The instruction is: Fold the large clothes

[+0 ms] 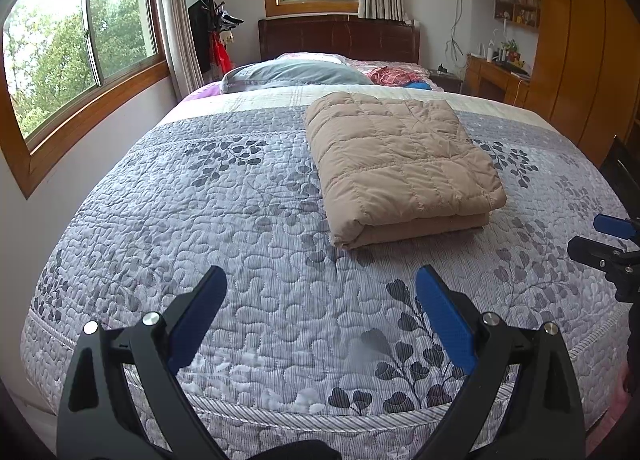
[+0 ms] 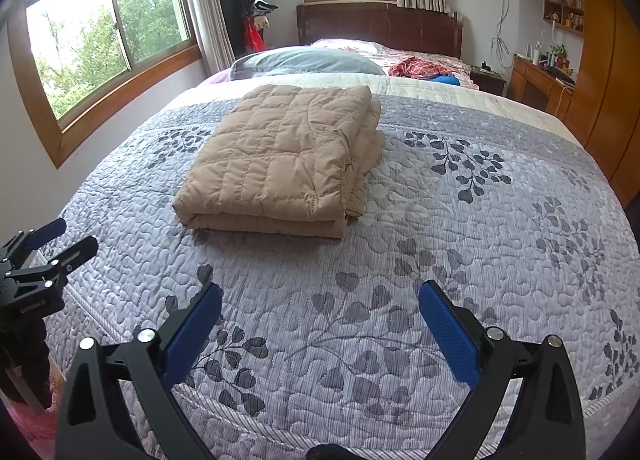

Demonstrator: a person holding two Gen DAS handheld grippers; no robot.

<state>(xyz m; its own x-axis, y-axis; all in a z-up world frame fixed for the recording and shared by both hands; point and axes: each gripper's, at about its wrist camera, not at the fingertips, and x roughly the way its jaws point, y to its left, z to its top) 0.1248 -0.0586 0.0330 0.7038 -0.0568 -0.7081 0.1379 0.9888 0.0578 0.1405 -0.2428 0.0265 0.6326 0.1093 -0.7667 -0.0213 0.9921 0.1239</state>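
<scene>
Tan quilted padding, folded into a thick rectangular bundle, that's the large garment (image 1: 400,164), and it lies flat on the grey leaf-patterned quilted bedspread (image 1: 240,220) around the middle of the bed, its layered edges stacked toward the foot. The left gripper (image 1: 320,316), black-framed with blue pads, hangs above the near edge of the bedspread, fingers spread wide with nothing between them, well short of the bundle. The right gripper (image 2: 320,324) matches it: jaws wide apart, empty, over the bedspread. Each one shows at the edge of the other's view. Beyond the bundle, a grey pillow (image 2: 308,60) sits before the dark wooden headboard (image 2: 380,24).
</scene>
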